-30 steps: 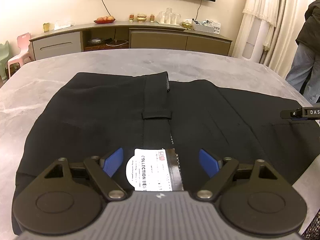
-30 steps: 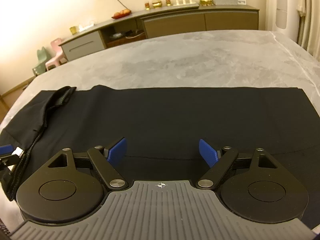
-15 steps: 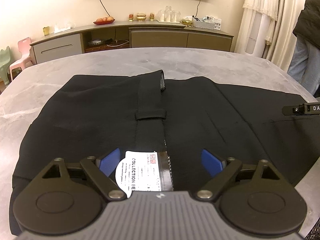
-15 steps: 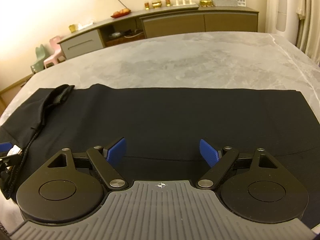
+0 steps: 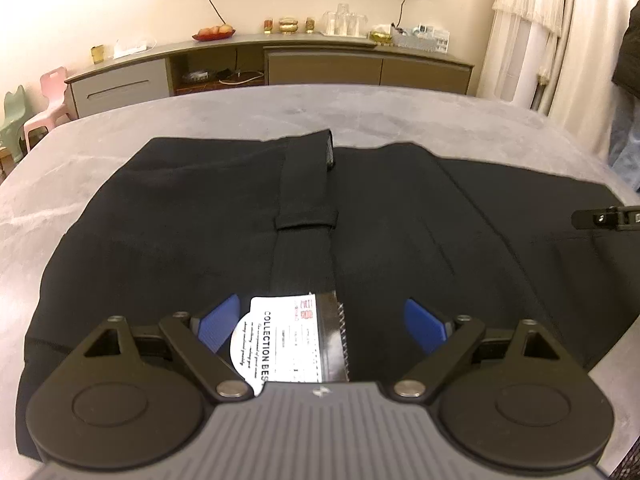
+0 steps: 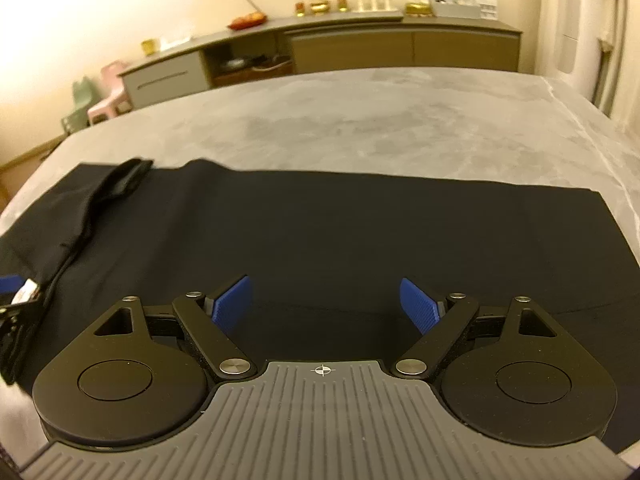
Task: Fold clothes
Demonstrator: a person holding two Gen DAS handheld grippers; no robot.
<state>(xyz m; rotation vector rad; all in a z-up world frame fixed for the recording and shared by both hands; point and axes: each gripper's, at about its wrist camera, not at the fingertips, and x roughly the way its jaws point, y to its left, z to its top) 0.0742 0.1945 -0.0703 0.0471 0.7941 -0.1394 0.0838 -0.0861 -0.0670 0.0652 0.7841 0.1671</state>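
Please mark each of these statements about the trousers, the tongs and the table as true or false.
1. Both tongs, left tongs and right tongs, are open. True.
2. The black trousers hang from a chair. False: they lie flat on the grey table.
3. A white paper tag lies at the waistband between the left tongs' fingers. True.
4. The right tongs grip the trouser leg. False: they are open above it, holding nothing.
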